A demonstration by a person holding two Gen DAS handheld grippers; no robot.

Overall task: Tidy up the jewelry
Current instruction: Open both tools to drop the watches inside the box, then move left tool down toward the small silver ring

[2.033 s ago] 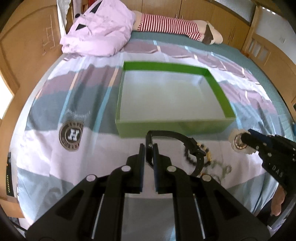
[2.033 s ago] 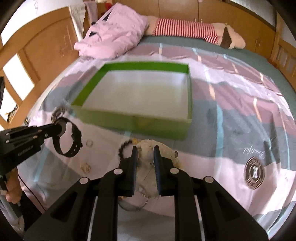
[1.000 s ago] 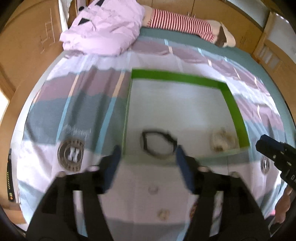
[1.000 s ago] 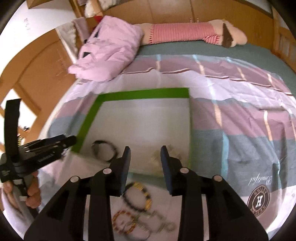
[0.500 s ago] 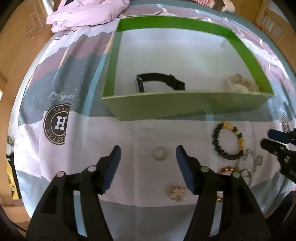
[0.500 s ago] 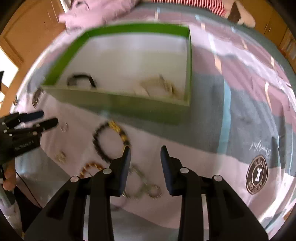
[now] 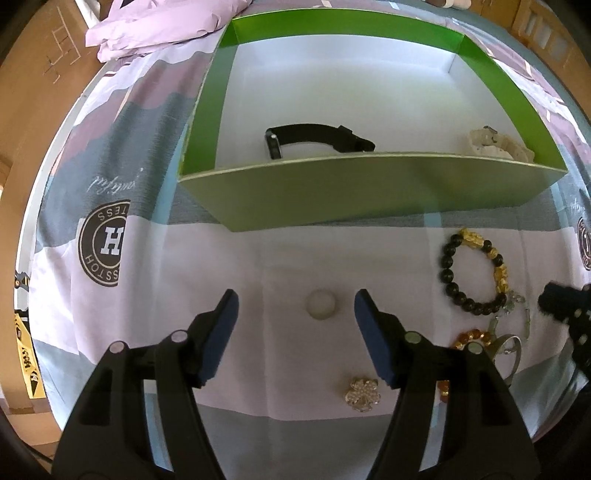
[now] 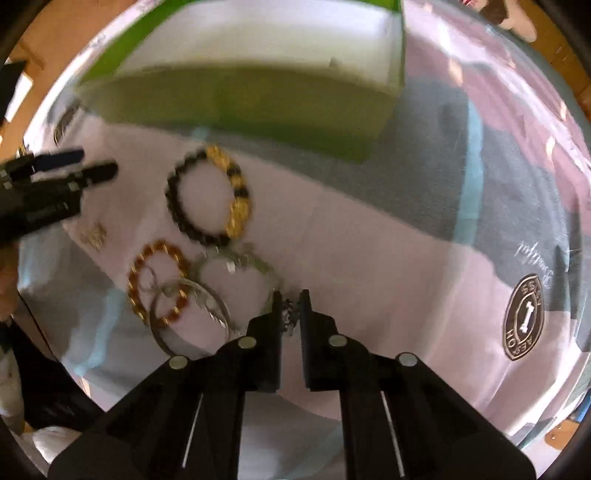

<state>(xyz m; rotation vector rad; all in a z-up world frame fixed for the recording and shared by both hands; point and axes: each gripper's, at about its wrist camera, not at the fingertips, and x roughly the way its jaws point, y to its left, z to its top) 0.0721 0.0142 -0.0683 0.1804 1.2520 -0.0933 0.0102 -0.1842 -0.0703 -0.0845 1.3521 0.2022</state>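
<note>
- Bedding in lilac, grey and white blocks covers the bed (image 7: pixel 258 258), and all the jewelry lies on it or in a box.
- Nearest in the left wrist view, the left tongs (image 7: pixel 293 306) stand spread, pointing steeply down, with nothing between them but a small white ring (image 7: pixel 320 303) lying on the sheet just beyond the tips.
- A pearl flower brooch (image 7: pixel 363 394) lies near the right finger of those tongs.
- In the right wrist view the right tongs (image 8: pixel 289 304) are closing, jaws nearly together, with a bit of silvery chain (image 8: pixel 236 264) between the tips; whether the pads already press on it I cannot tell.
- Left of them lie a silver bangle (image 8: pixel 192 317) and an amber bead bracelet (image 8: pixel 157 280), overlapping.
- Farther off lies a black and gold bead bracelet (image 7: pixel 474 271), just short of the box.
- Beyond it stands the green box (image 7: pixel 369 192), white inside, holding a black watch (image 7: pixel 317 138) at its near left and a pale bracelet (image 7: pixel 496 144) in the near right corner.
- Farthest, a crumpled lilac quilt (image 7: pixel 166 22) sits at the far left of the bed.
</note>
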